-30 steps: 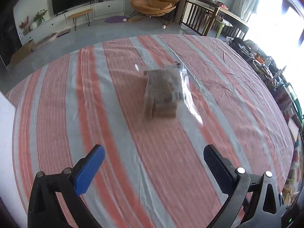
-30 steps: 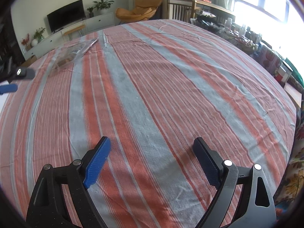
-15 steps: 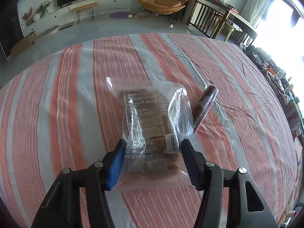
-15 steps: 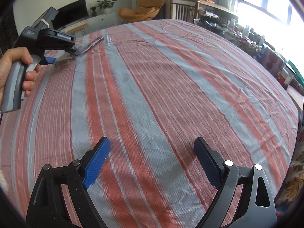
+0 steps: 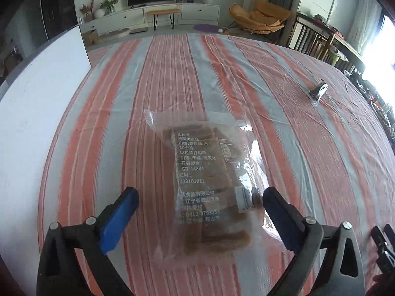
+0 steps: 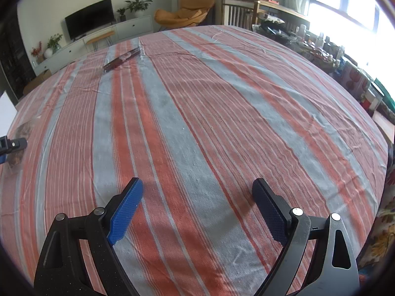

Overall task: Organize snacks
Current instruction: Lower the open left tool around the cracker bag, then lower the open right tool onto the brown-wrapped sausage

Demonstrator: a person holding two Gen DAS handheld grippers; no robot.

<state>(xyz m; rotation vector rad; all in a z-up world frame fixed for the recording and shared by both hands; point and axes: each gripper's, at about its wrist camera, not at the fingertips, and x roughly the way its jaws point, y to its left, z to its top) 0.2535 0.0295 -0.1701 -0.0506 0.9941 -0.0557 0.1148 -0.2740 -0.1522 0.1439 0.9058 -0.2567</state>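
Observation:
A clear bag of brown snack bars (image 5: 207, 185) with printed text lies flat on the striped tablecloth (image 5: 172, 79). My left gripper (image 5: 200, 193) straddles its near half, and the jaws are opening, with both pads clear of the plastic. A dark, slim snack pack (image 5: 318, 90) lies far off to the right; the right wrist view shows the dark pack (image 6: 122, 59) at the far left of the cloth. My right gripper (image 6: 197, 185) hovers open over bare cloth with nothing between its fingers. The left gripper's tip (image 6: 12, 145) shows at that view's left edge.
A white board (image 5: 37, 111) runs along the table's left edge, close to the bag. Cluttered goods (image 6: 321, 49) line the far right side by the window. Chairs and a TV unit stand beyond the table.
Half a second ago my left gripper was shut on the bag beside the dark pack. It carried the bag away toward the white board and let go. The right gripper stayed still.

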